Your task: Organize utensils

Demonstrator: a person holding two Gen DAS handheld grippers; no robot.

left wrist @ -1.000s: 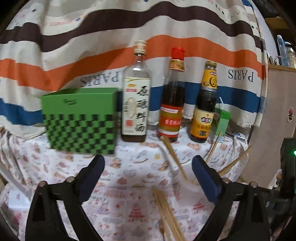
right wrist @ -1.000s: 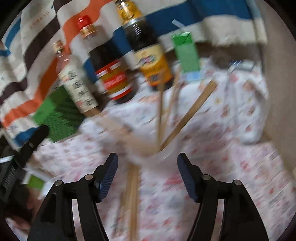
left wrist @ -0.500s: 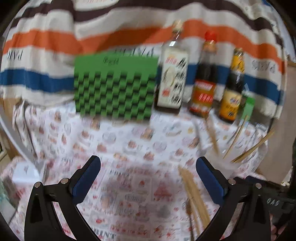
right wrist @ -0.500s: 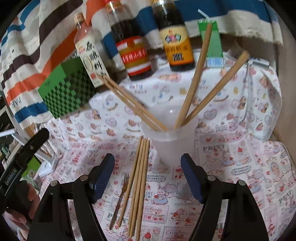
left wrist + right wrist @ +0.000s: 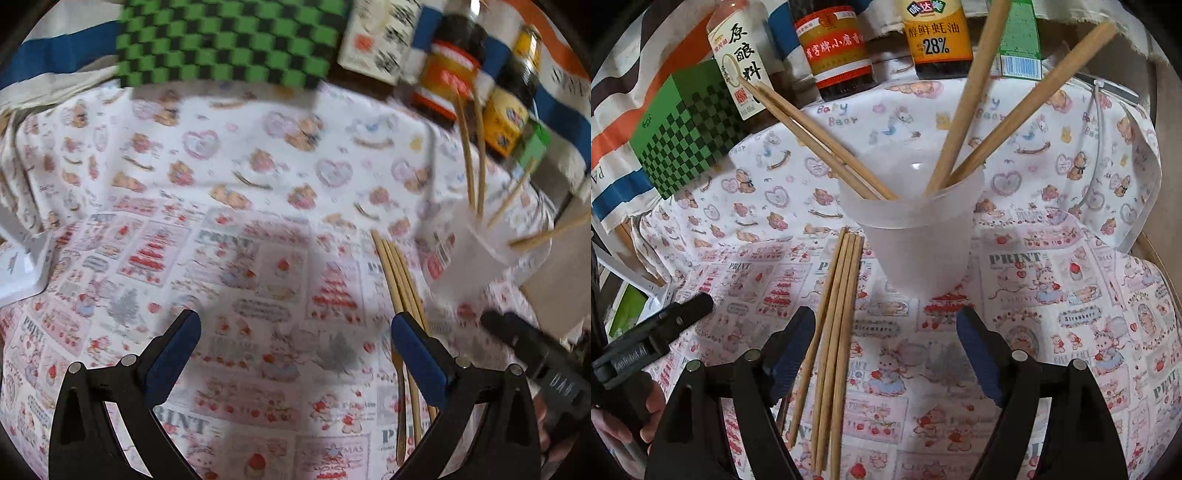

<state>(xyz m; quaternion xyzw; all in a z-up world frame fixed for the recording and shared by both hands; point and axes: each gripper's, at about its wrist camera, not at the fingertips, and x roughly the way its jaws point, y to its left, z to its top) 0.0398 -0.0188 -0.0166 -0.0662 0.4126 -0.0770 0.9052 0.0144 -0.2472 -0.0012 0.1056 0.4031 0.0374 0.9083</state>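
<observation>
Four tan wooden chopsticks [image 5: 838, 332] are laid bundled at lower centre beside the translucent cup [image 5: 916, 236], apparently with a fork, while both grippers' jaws are held apart, empty.

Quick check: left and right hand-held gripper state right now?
Left hand-held gripper: open, holding nothing.
Right hand-held gripper: open, holding nothing, above the chopsticks on the cloth.

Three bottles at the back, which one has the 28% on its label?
The yellow-labelled bottle, rightmost of the three, beside the green carton. The middle bottle has an orange-red label; the left bottle a white one.
</observation>
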